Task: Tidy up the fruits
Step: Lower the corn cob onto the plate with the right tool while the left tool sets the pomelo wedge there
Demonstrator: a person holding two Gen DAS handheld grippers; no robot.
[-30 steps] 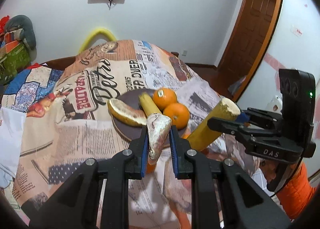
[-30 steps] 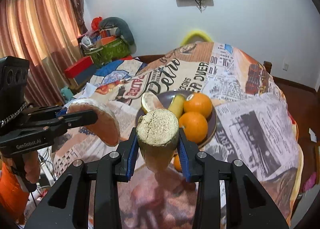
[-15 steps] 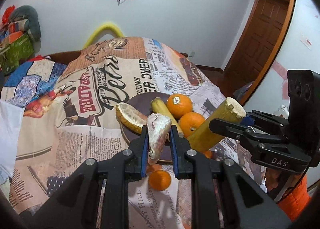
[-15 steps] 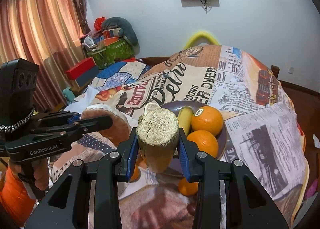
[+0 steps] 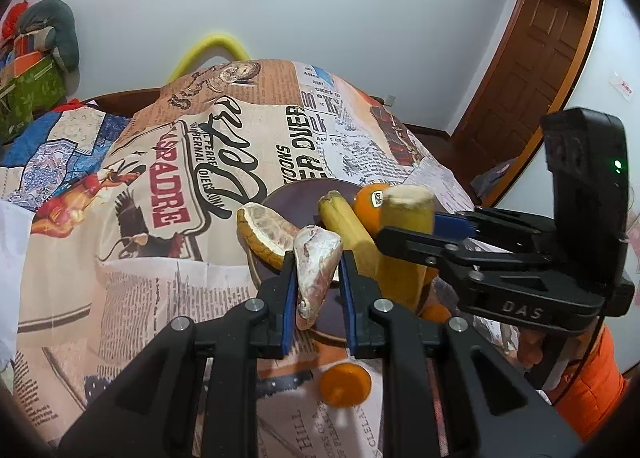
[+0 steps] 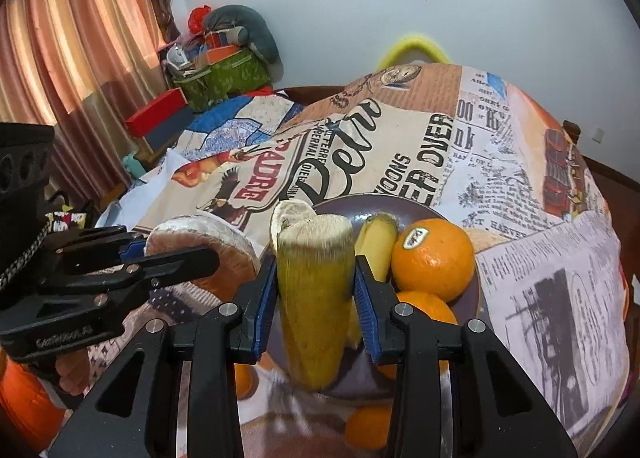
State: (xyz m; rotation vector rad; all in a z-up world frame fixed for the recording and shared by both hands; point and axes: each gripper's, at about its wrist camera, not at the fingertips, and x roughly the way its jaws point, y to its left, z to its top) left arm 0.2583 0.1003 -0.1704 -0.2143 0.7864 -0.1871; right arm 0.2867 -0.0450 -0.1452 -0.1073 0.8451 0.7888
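In the left wrist view, the left tongs are seen clenched on a pale pomelo wedge, which is held above the near rim of the dark plate on the newsprint-covered bench. On the plate, an open pomelo piece lies at about nine o'clock, a banana runs through the middle, and a stickered orange sits at about one o'clock. A small loose orange rests on the cloth at six o'clock, off the plate. At three o'clock the right tongs are seen gripping a yellow-green rind piece. In the right wrist view, the right tongs are clamped on that rind piece, held over the plate, with the banana and the stickered orange just beyond at one to two o'clock; the left tongs and their wedge are seen at nine o'clock. The step in hand is judged to be the carrying of both pieces to the plate. The next move calls for a free spot on the plate to be chosen for each, the pieces to be lowered, and the tongs to be released without the banana being knocked.
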